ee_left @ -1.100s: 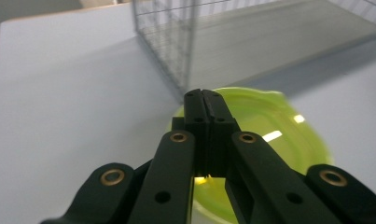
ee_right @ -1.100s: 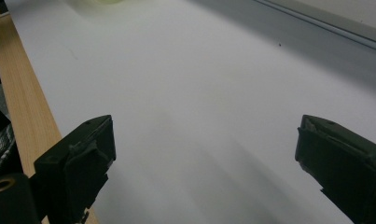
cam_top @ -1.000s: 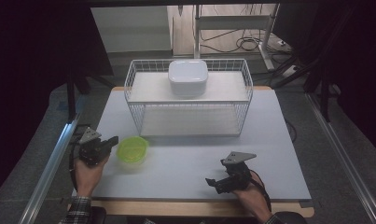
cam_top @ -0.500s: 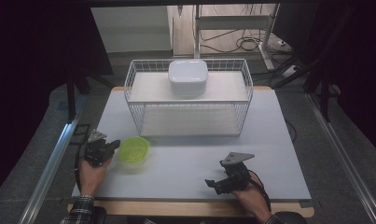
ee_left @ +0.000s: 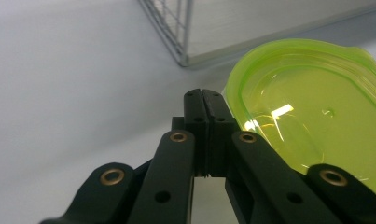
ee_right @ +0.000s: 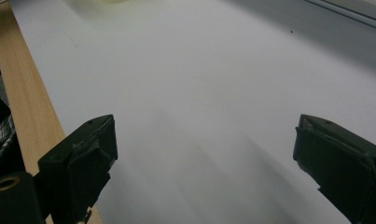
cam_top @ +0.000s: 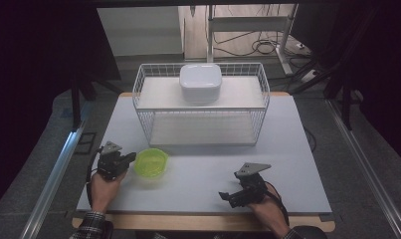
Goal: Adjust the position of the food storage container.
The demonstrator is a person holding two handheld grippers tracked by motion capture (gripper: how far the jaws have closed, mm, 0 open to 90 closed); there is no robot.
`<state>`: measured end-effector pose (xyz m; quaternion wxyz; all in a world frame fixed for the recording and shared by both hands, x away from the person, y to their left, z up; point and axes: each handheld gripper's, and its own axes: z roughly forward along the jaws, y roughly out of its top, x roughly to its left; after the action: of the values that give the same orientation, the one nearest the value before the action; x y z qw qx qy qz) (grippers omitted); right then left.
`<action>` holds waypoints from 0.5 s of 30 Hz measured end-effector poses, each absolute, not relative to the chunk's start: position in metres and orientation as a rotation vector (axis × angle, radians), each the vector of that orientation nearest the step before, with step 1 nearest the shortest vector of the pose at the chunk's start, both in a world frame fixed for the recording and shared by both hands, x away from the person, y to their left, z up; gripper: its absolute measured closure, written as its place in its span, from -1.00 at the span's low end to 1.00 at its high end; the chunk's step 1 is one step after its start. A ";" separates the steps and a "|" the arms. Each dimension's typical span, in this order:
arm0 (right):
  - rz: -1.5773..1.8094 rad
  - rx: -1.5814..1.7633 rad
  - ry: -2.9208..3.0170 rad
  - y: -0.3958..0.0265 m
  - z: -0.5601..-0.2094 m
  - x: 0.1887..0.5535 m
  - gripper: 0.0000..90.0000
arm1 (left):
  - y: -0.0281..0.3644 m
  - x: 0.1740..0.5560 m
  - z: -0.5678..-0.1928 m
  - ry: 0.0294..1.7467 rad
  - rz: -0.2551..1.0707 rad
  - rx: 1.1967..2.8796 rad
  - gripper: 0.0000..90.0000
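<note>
A translucent green bowl (cam_top: pixel 151 162) sits on the pale table mat at the front left. My left gripper (cam_top: pixel 130 159) is just left of it, its tips against or almost against the bowl's rim. In the left gripper view the jaws (ee_left: pixel 204 100) are pressed together with nothing between them, and the green bowl (ee_left: pixel 311 107) lies just to their right. My right gripper (cam_top: pixel 229 196) rests low at the front right, pointing left. In the right gripper view it (ee_right: pixel 204 154) stands wide open over bare mat.
A white wire rack (cam_top: pixel 200 124) with two shelves stands at the back middle of the table, with a white lidded container (cam_top: pixel 200 82) on its top shelf. The table's wooden front edge (ee_right: pixel 31 107) runs close beside the right gripper.
My left gripper has moved right and slightly down, up to the green bowl's rim. The bowl seems to sit a little farther right. The right gripper has kept still.
</note>
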<state>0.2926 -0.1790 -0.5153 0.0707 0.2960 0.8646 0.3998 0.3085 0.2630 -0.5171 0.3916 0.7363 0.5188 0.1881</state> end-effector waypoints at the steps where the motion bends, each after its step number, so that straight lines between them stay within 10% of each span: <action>1: 1.203 0.890 2.601 -0.179 -0.515 0.293 -0.85 | 0.261 0.308 -0.517 1.313 0.473 1.873 1.00; 15: 1.197 0.892 2.603 -0.178 -0.516 0.293 -0.85 | 0.229 0.306 -0.515 1.252 0.405 1.898 1.00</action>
<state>0.2925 -0.1781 -0.5158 0.0704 0.2965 0.8653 0.3979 0.3057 0.2294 -0.5154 0.4040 0.7518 0.4958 0.1606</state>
